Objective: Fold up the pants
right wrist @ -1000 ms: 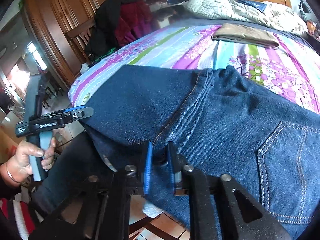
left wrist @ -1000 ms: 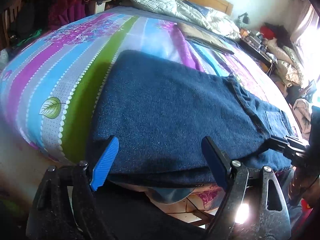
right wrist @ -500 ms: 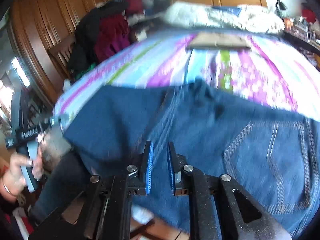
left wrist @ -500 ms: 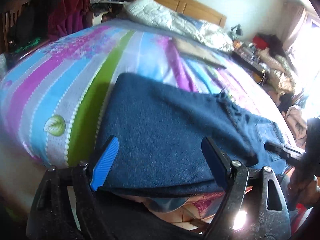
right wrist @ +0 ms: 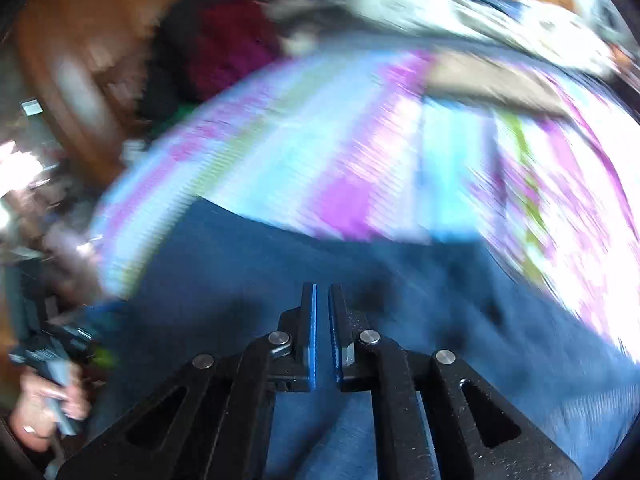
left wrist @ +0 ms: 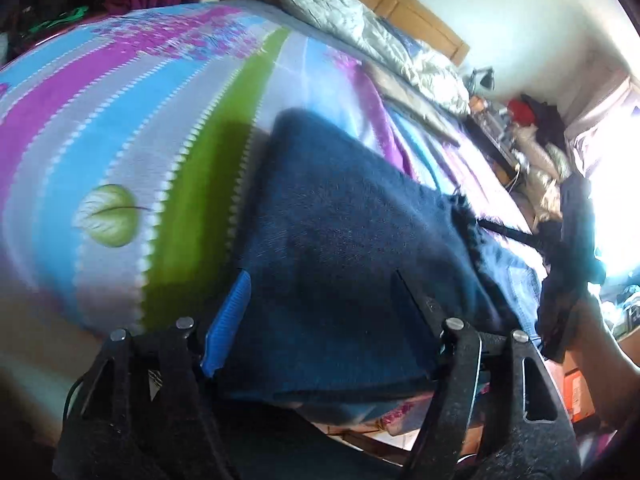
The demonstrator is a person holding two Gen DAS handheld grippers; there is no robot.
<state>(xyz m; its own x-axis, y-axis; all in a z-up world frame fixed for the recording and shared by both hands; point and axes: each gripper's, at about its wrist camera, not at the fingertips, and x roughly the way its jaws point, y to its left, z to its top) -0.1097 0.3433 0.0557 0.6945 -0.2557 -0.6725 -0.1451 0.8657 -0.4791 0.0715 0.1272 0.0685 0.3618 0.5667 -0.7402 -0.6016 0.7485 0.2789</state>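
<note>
At the bottom of the left wrist view the left gripper (left wrist: pixel 320 312) is seen with its fingers spread wide; nothing is held between them, and the near edge of the jeans (left wrist: pixel 352 264) lies in the gap. Whether the fingers touch the cloth cannot be told. At the bottom of the right wrist view the right gripper (right wrist: pixel 322 336) is seen with its fingers drawn almost together, only a narrow slit being left. Blue denim fills the frame around them, but the view is badly smeared, so whether a fold of cloth is pinched in the slit cannot be told.

The jeans are spread as a flat, already doubled dark-blue panel at the near edge of the bed (left wrist: pixel 120 120), across the lower centre of both views, with a little cloth hanging over the edge. A seam and frayed edge are visible toward the right of the left wrist view.

The denim is judged to be heavy and fairly stiff for cloth, yet limp enough to sag when lifted; it is unlikely to slip. A hold is best taken on thick edges, at two well-separated corners of the near border, so that the layers are kept together.

Farther off, a folded tan garment (right wrist: pixel 492 88) and a white quilt (left wrist: pixel 360 28) are seen near the headboard.
</note>
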